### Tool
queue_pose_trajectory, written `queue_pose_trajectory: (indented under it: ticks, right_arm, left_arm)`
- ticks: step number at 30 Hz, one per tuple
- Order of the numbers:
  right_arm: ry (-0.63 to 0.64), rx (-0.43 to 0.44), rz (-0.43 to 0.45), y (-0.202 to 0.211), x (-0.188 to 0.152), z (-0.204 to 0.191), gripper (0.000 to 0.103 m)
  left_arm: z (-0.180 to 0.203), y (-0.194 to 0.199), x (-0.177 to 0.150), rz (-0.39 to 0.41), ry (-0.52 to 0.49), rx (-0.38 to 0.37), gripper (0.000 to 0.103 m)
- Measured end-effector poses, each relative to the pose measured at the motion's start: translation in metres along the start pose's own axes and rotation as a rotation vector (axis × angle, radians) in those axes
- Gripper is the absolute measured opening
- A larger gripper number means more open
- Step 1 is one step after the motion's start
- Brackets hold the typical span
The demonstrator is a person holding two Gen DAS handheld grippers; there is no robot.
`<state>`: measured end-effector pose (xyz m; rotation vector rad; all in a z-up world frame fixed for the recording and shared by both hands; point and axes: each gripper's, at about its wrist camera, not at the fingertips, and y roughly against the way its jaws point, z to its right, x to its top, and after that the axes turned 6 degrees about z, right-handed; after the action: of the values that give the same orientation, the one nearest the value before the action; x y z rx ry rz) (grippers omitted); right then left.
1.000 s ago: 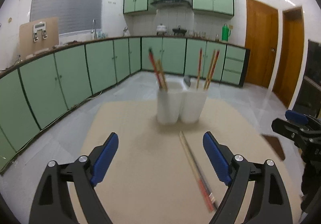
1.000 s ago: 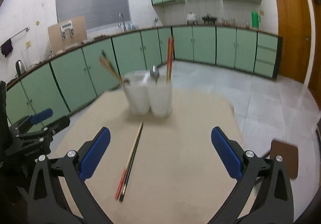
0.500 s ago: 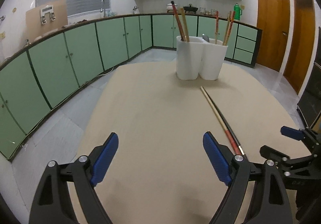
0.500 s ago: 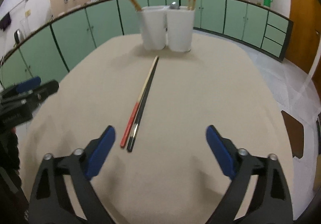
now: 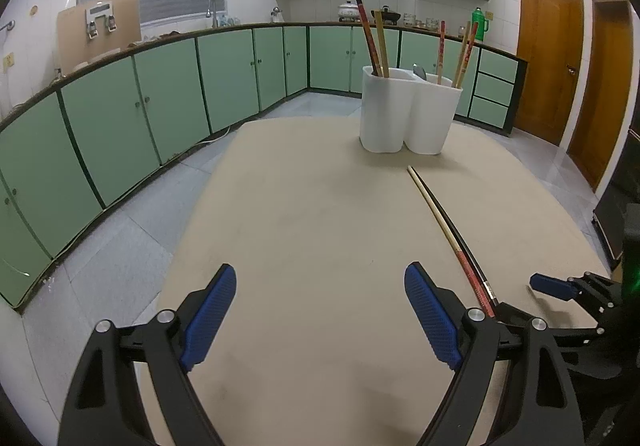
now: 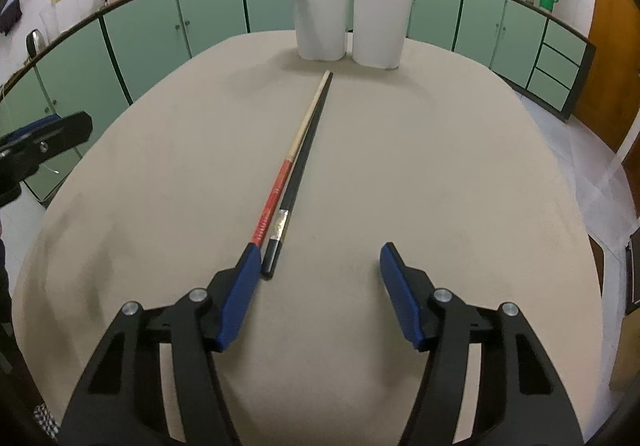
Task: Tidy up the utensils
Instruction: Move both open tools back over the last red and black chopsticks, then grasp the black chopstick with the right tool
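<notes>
With my right gripper [image 6: 318,288] closing, the black chopstick [image 6: 298,170] end just inside its left pad and the red one under it, I nudge toward 9 o'clock to centre both, white holder [image 6: 348,18] at 12, left gripper [image 5: 320,320] wide, empty.

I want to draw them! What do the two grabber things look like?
Each hand-held gripper, left and right, has two black plastic arms with triangle-shaped holes, shiny silver round bolts at the joints, and bumpy bright blue pads on the fingertips. No cables, sleeves or hands show.
</notes>
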<state>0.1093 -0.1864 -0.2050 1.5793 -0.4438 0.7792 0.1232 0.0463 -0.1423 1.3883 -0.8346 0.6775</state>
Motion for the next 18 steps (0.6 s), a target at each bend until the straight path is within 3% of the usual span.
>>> queue_pose_trajectory:
  ticks: [10,15,18]
  right_arm:
    - [-0.002,-0.020,-0.008,0.000,-0.001,0.000,0.050]
    - [0.031,0.003,0.000,0.000,-0.001,-0.010,0.027]
    - [0.036,0.025,0.000,0.001,-0.001,-0.012,0.007]
  left_arm:
    - [0.003,-0.003,-0.001,-0.014,0.011,-0.007,0.085]
    - [0.008,-0.004,-0.001,-0.016,0.013,-0.011,0.085]
    - [0.015,-0.006,0.000,-0.017,0.008,-0.018,0.085]
